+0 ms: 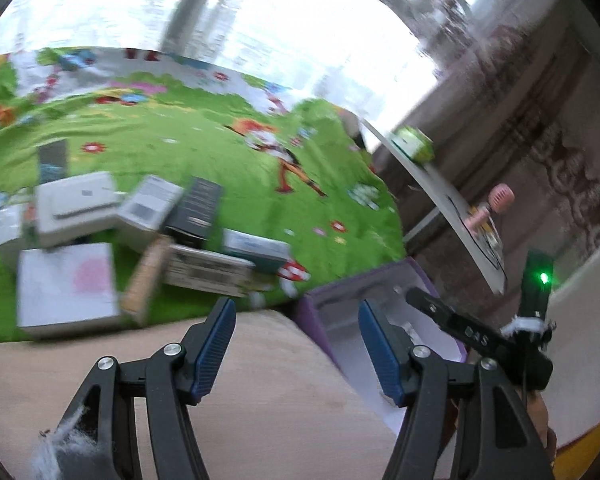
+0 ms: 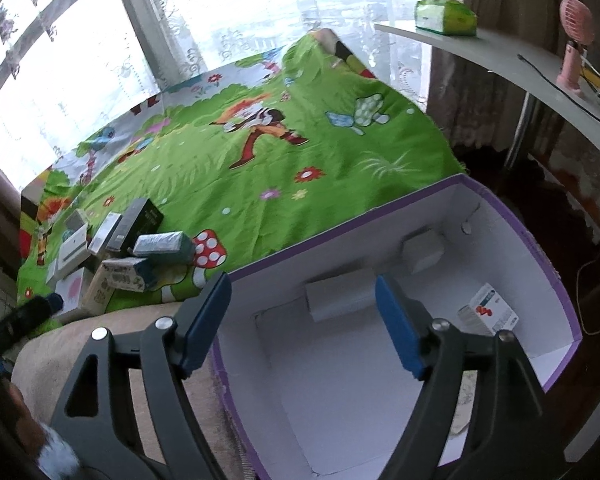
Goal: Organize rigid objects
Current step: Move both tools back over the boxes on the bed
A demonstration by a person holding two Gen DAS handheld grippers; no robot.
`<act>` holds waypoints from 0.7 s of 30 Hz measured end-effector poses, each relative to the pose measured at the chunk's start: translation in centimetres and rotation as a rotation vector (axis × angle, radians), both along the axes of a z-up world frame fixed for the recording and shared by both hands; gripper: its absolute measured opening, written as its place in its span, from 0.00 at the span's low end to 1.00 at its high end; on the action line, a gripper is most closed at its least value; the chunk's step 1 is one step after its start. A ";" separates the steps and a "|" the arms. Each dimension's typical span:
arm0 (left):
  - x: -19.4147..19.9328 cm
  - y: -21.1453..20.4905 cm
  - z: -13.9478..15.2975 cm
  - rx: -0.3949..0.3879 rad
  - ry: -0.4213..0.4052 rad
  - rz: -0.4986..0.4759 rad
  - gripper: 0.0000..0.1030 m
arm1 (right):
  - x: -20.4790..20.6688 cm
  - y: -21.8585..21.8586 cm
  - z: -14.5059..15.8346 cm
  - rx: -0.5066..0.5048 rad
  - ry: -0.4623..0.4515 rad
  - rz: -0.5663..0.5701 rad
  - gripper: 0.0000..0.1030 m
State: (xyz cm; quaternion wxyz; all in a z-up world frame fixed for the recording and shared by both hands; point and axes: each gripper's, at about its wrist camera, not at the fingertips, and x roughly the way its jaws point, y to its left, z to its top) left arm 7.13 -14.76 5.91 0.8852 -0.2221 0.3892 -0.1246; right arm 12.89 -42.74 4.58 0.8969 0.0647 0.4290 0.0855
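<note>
You are early in the job: three small boxes already lie inside the purple-rimmed bin (image 2: 556,280), two plain white ones near its far wall and a printed box (image 2: 488,310) at its right side. The bulk is left, a loose pile of boxes (image 2: 140,248) on the green cartoon blanket (image 2: 260,152), well apart from the bin. Your right gripper (image 2: 304,324) hangs over the bin with its fingers spread and nothing between them; your left gripper (image 1: 296,344) is likewise spread and empty, over the beige cushion (image 1: 260,400) (that view is blurred). The boxes look like stiff cardboard, flat-sided and sharp-cornered, some glossy; the bin is smooth white card inside, and the blanket is soft and rumpled.
</note>
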 end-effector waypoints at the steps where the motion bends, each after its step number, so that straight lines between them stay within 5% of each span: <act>1: -0.1 1.0 -0.1 0.003 0.000 0.028 0.63 | 0.0 0.4 -0.1 -0.004 0.001 0.011 0.76; 21: -2.3 14.0 -2.0 0.012 0.069 0.368 0.63 | -0.4 11.7 -1.0 -0.028 0.034 0.237 0.84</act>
